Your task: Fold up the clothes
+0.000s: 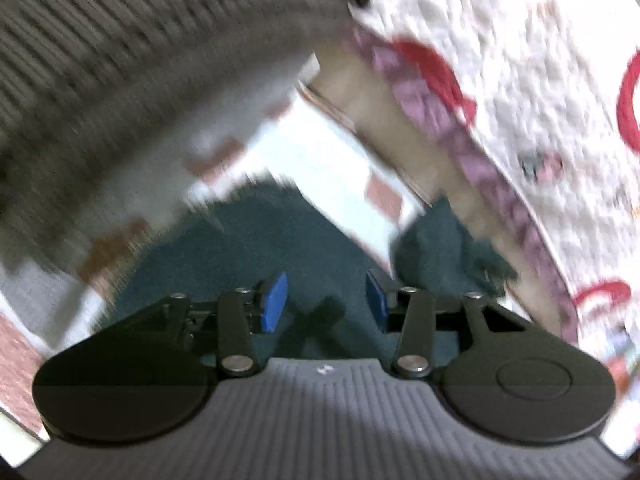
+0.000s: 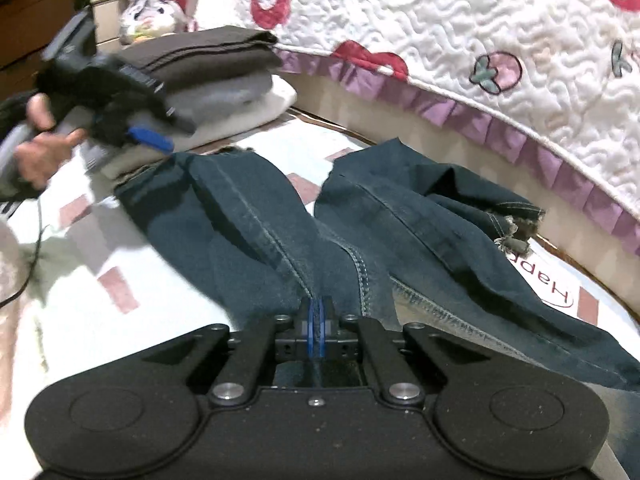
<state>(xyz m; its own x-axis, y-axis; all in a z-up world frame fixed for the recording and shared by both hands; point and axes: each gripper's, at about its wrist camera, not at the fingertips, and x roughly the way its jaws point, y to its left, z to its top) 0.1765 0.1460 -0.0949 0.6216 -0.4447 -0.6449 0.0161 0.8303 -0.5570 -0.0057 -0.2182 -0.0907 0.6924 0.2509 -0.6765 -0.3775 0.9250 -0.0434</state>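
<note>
Right gripper (image 2: pixel 316 326) jaws clamp jeans (image 2: pixel 256 216) seam | left gripper (image 1: pixel 326 306) jaws spread

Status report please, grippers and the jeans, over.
Right gripper shut on jeans at the crotch seam. Left gripper open, empty, over a leg. Folded stack close by the left gripper.

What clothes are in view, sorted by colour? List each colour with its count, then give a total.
Dark blue jeans: 1
Dark brown folded garment: 1
Grey folded garment: 1
White folded garment: 1
Total: 4 that can be told apart
</note>
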